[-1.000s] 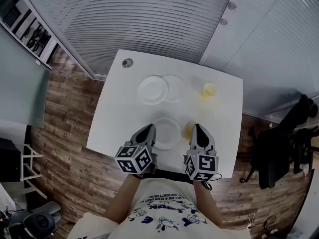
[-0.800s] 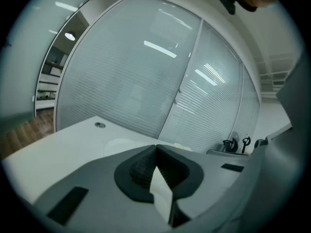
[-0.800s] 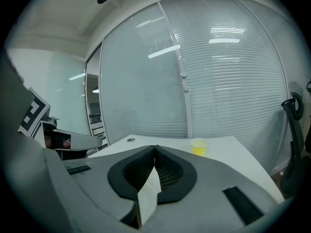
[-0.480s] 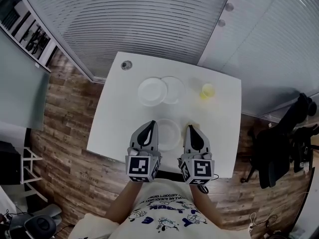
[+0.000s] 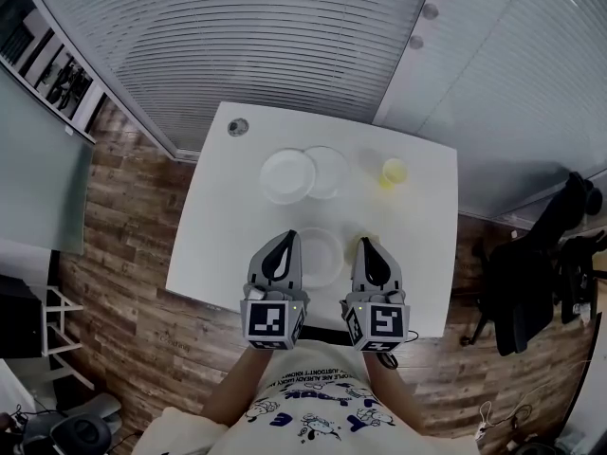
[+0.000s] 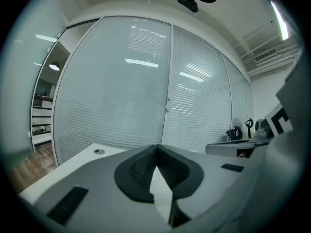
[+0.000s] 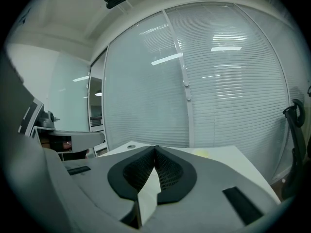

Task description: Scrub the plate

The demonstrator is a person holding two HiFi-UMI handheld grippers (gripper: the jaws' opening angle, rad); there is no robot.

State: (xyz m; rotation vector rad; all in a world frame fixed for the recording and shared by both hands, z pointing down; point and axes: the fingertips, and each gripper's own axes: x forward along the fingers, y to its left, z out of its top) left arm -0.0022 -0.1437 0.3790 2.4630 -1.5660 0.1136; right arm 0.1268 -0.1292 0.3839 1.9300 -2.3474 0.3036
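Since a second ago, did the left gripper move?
Yes. The left gripper has rolled square; its marker cube shifted right and toward the person against the white table's near edge.

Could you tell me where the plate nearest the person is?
Head view: the plate lies on the table, near side, between the left gripper and right gripper.

White square table [image 5: 216,245] on wood-plank floor [image 5: 123,282] — glass walls backed by slatted blinds [image 5: 266,36], black office chair [image 5: 526,282] at right (strip lights [image 6: 142,62] mirrored in the panes).
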